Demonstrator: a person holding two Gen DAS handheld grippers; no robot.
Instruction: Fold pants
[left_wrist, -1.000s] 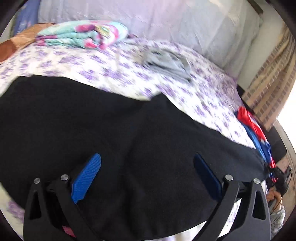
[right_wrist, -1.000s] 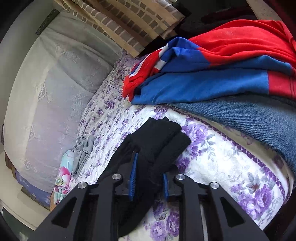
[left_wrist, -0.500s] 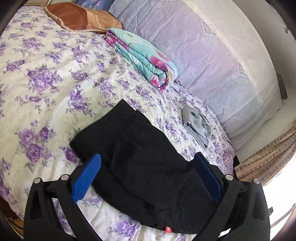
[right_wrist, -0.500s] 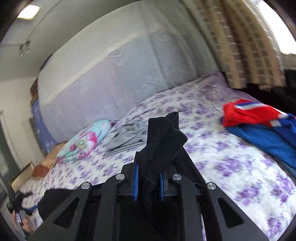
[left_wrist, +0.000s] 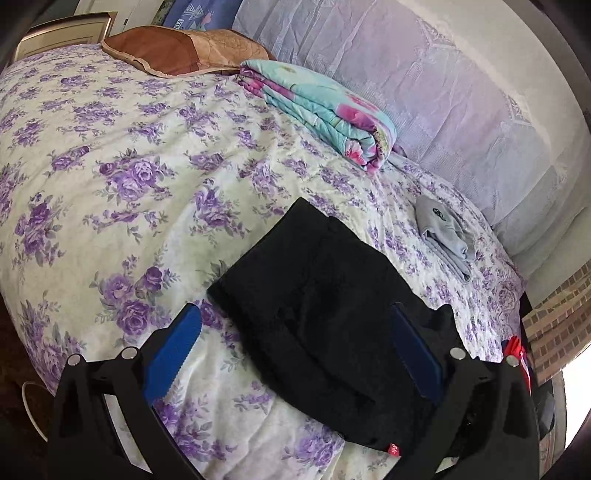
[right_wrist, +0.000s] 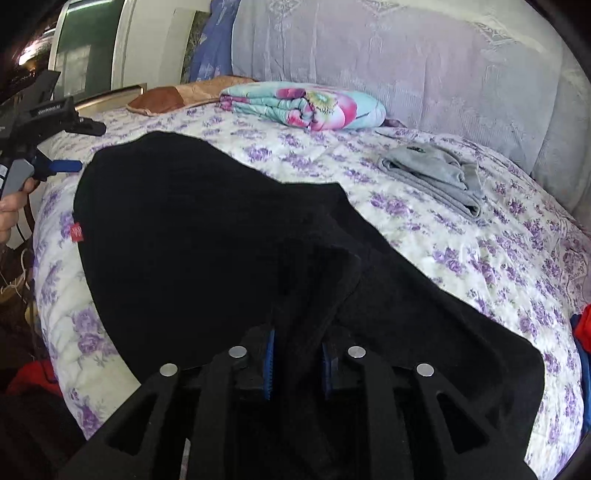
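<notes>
Black pants (left_wrist: 325, 314) lie spread on a purple-floral bedspread (left_wrist: 122, 177), near the bed's front edge, w/ a folded floral blanket (left_wrist: 325, 110) and a folded grey garment (left_wrist: 443, 236) farther back toward the wall and well apart from the work. The right gripper (right_wrist: 297, 363) is clamped on a bunched fold of the black fabric, blue pads pressed nearly together w/ cloth between them; the left gripper (left_wrist: 295, 350) hovers above the other part of the garment, jaws wide apart, holding nothing. In the left wrist view the pants' long axis runs diagonally, from upper left down to lower right, where a small red label (left_wrist: 394, 449) marks the near hem or waistband, which one can't be told. The step in hand looks like carrying one end over the rest to make a fold. Doing it well likely means keeping the pinched end taut and level, laying it square over the lower layer so edges line up, and using the free left gripper to pin or smooth the flat part so it doesn't drag or wrinkle.
</notes>
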